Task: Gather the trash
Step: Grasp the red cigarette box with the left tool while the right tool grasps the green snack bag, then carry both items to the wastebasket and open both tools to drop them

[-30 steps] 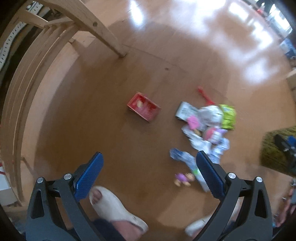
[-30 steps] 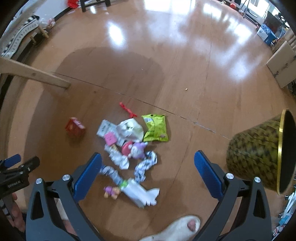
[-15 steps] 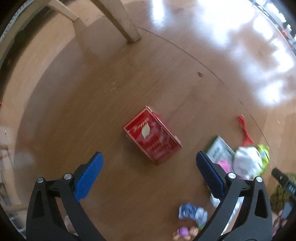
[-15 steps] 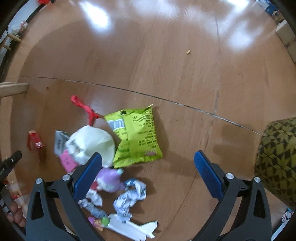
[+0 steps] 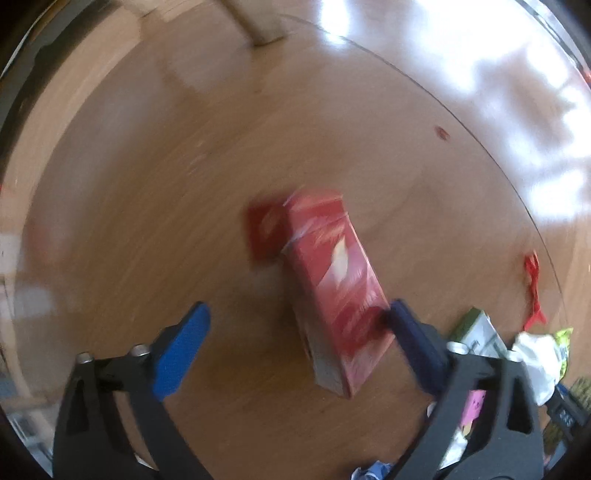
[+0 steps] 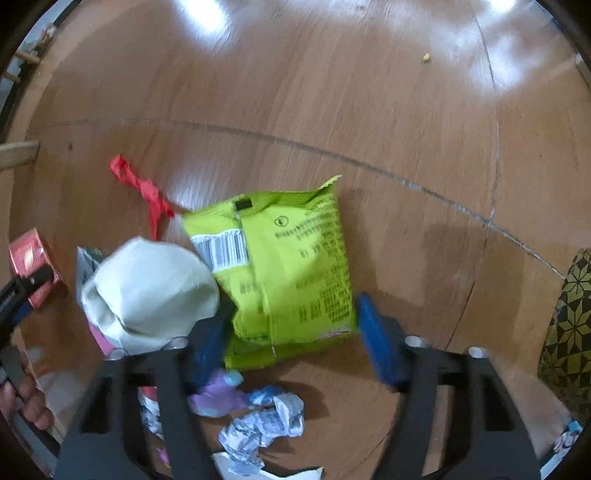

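A red carton (image 5: 332, 280) lies blurred on the wooden floor, one end raised. My left gripper (image 5: 297, 310) points down over it and its jaws are closing. The right pad (image 5: 406, 332) touches the carton's edge; the left pad (image 5: 181, 347) stands well clear. In the right wrist view a lime-green snack bag (image 6: 291, 258) lies flat. My right gripper (image 6: 291, 310) straddles its lower end with jaws closing, both pads at the bag's edges, and the bag is not squeezed. The red carton (image 6: 27, 254) shows again at the far left.
Around the bag lie a white crumpled wad (image 6: 147, 288), a red ribbon (image 6: 144, 188), a purple toy (image 6: 218, 395) and a crumpled wrapper (image 6: 266, 424). A gold-and-black woven bin (image 6: 569, 325) stands at the right. A wooden chair leg (image 5: 255, 22) rises beyond the carton.
Both grippers have dropped close to the floor and their jaws have narrowed. The left came over the red carton, which turned and tipped. The right came over the green bag.
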Motion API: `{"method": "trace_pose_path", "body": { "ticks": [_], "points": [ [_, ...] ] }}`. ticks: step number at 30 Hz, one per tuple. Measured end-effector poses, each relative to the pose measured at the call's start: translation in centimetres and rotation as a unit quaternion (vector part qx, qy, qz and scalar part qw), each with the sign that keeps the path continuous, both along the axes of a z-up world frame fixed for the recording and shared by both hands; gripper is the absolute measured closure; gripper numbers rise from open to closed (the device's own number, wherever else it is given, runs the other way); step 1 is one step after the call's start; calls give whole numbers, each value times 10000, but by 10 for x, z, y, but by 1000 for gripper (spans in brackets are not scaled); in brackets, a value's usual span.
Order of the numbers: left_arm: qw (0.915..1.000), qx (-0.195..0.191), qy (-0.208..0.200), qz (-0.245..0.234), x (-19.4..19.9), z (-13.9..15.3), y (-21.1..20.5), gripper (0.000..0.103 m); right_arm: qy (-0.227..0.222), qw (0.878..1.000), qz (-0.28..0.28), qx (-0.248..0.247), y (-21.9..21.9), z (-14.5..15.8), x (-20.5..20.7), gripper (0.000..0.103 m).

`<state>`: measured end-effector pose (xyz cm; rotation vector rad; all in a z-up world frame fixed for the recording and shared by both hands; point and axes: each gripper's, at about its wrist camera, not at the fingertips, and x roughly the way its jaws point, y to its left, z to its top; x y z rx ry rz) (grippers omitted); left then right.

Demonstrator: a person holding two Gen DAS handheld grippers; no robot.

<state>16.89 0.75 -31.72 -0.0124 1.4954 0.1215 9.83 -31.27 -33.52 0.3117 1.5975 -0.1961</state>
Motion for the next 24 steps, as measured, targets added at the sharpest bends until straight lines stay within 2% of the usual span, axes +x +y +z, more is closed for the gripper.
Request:
{"method": "trace_pose_path", "body": {
  "ticks": [1, 2, 3, 7, 11, 14, 18, 22, 24],
  "points": [
    [9999, -34, 35, -138, -2, 1, -5, 52, -66, 10000, 4, -49, -1, 2, -3, 44],
    [9997, -62, 99, -205, -5, 1, -7, 76, -92, 9999, 16, -69, -1, 6, -5, 48],
    [9995, -140, 161, -222, -9, 3, -9, 80, -106, 9999, 31, -95, 0, 10, -8, 49],
    [9987, -206, -25, -463, -26, 32, -16, 81, -276, 9995, -22, -179, 4, 41, -15, 50],
    [9952, -301, -258, -889, -37, 79, -27, 81, -565, 9982, -91, -172, 2, 97, -20, 51],
    [9886, -341, -518, -1369, -45, 128, -45, 81, -886, 9959, -129, -159, -2, 146, -24, 51],
    [9726, -383, -903, -2107, -61, 209, -79, 81, -1269, 9918, -99, -131, -13, 231, -47, 51],
    [9712, -761, -820, -2102, -86, 278, -82, 81, -1620, 9866, -160, -73, -33, 310, -80, 51],
    [9672, -922, -840, -2212, -104, 312, -90, 81, -1779, 9838, -200, -61, -38, 342, -102, 51]
  ]
}}
